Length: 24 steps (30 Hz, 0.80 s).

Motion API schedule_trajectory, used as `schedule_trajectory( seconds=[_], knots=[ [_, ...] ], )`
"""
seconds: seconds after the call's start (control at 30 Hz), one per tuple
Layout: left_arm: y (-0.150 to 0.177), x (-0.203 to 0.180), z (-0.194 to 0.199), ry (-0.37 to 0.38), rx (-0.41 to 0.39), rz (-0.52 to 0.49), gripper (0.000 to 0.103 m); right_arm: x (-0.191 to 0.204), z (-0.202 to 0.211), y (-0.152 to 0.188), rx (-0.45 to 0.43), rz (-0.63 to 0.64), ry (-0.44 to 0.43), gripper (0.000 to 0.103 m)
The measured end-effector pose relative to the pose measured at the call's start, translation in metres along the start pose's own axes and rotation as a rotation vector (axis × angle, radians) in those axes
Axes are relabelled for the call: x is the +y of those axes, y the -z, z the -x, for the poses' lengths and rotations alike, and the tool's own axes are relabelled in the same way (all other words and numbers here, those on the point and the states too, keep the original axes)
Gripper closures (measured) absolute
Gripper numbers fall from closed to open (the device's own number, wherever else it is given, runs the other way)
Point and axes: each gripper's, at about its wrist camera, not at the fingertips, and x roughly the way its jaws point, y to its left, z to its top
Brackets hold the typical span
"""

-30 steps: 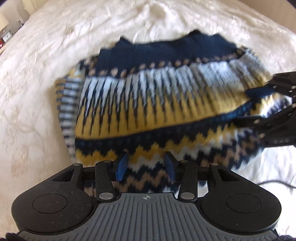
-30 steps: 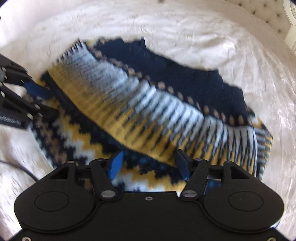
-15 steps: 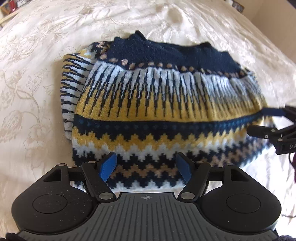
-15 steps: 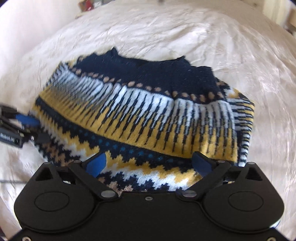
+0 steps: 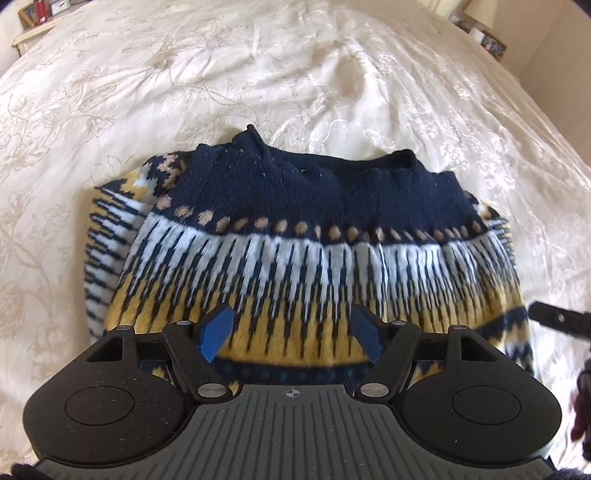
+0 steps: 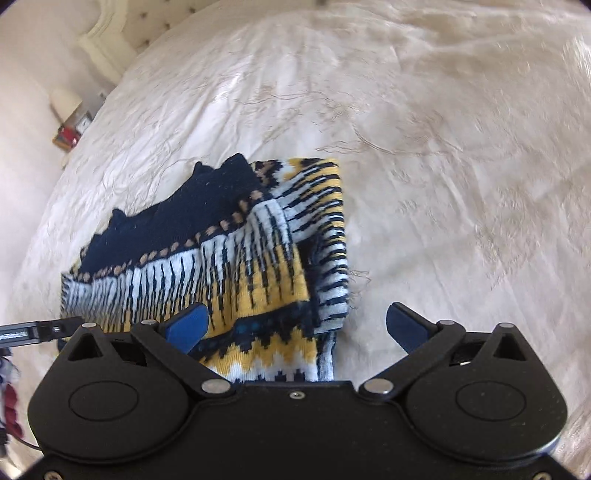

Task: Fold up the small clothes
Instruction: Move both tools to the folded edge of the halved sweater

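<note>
Left wrist view: we are looking down on a folded patterned sweater (image 5: 295, 251) lying at the centre of a cream embroidered bedspread (image 5: 295, 74). Bare cover is stretching wide across the top of the frame and down the left side; a bedside shelf with small items (image 5: 37, 14) is sitting at the upper left corner. Our left gripper (image 5: 291, 339) is hovering over the sweater's yellow band at lower centre, its blue pads standing apart after just opening, with nothing pinched between them. The tip of the other tool is poking in at the right edge.

Right wrist view: the sweater (image 6: 207, 266) is lying left of centre, its striped folded edge running down the middle of the frame. Open bedspread (image 6: 461, 166) is filling the whole right half. Our right gripper (image 6: 295, 326) is gaping wide, having just been opening; its left pad is floating over the knit, its right pad over bare cover, gripping nothing.
</note>
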Motion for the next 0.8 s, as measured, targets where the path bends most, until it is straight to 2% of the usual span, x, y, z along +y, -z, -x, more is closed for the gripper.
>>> schedule_trajectory(
  seconds=[0.17,0.3,0.57,0.8],
  knots=[
    [-0.014,-0.001,-0.03,-0.046,0.071,0.075,0.034,-0.016,-0.011,-0.006,0.051,-0.073,-0.059,0.0],
    [-0.017,-0.003,-0.05,-0.087,0.114,0.068,0.029,-0.018,-0.023,-0.008,0.089,-0.086,-0.11,0.0],
    [-0.021,-0.014,-0.073,-0.125,0.156,0.014,0.001,-0.017,-0.046,-0.009,0.156,-0.076,-0.181,0.0],
    [-0.02,-0.015,-0.077,-0.149,0.142,0.009,0.0,-0.022,-0.055,-0.012,0.172,-0.091,-0.242,0.0]
  ],
)
